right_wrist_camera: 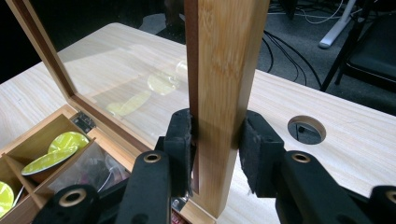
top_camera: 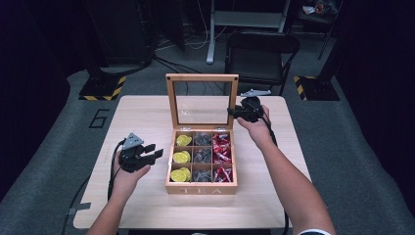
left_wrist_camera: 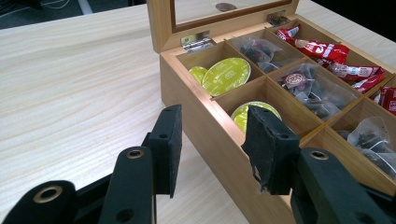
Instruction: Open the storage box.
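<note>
A wooden tea box sits mid-table with its glass-paned lid standing upright. Its compartments hold yellow capsules, dark tea bags and red sachets. My right gripper is shut on the lid's right frame edge; in the right gripper view both pads press the wooden frame. My left gripper hovers just left of the box, open, with nothing between its jaws. In the left gripper view, the left gripper points along the box's left wall toward the capsules.
The light wooden table has bare room left of and in front of the box. A round cable hole lies right of the lid. A black chair stands behind the table's far edge.
</note>
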Demonstrator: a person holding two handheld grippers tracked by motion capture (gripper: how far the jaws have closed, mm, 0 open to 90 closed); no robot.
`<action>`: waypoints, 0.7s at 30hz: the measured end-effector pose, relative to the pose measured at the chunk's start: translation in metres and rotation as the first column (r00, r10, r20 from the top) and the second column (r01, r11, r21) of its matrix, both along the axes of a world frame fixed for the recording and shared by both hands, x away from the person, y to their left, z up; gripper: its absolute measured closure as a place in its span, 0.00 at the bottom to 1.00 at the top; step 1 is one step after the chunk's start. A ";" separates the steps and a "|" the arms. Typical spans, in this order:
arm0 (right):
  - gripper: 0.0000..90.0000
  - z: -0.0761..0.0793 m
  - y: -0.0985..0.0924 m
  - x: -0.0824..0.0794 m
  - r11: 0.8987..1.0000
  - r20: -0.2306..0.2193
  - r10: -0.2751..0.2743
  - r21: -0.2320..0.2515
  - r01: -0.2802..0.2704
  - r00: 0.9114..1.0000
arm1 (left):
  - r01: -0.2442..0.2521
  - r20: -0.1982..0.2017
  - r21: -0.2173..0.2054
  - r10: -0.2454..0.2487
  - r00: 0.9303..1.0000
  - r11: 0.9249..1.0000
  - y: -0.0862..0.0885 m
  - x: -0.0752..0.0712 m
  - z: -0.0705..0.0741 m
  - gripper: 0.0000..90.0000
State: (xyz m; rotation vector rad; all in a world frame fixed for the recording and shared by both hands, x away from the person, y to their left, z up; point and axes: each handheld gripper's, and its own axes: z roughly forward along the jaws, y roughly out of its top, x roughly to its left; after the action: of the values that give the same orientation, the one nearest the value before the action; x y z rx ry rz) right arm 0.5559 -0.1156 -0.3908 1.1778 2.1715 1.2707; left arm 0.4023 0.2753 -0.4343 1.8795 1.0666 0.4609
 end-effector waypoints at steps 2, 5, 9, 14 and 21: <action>0.73 0.000 0.000 0.002 1.000 0.003 -0.001 0.002 0.000 1.000 | 0.000 -0.001 0.002 0.000 1.000 1.000 0.000 0.000 -0.001 0.63; 0.73 -0.001 0.000 0.004 1.000 -0.005 -0.004 0.007 0.004 1.000 | -0.002 -0.004 0.002 0.002 1.000 1.000 0.001 -0.001 -0.003 0.63; 0.72 -0.002 0.000 0.006 1.000 -0.010 -0.008 0.013 0.008 1.000 | -0.001 -0.007 0.009 0.001 1.000 1.000 0.002 -0.002 -0.005 0.63; 0.72 -0.002 0.001 0.010 1.000 -0.019 -0.014 0.011 0.015 1.000 | 0.002 -0.011 0.011 -0.002 1.000 1.000 0.001 -0.003 -0.006 0.63; 0.72 -0.003 0.002 0.011 1.000 -0.024 -0.021 0.009 0.021 0.999 | 0.007 -0.018 0.019 -0.006 1.000 1.000 0.001 -0.004 -0.009 0.63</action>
State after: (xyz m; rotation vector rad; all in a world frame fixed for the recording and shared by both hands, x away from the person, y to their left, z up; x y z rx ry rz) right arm 0.5671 -0.1140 -0.3934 1.2228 2.1664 1.2660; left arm 0.3988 0.2759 -0.4428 1.9069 1.0711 0.4529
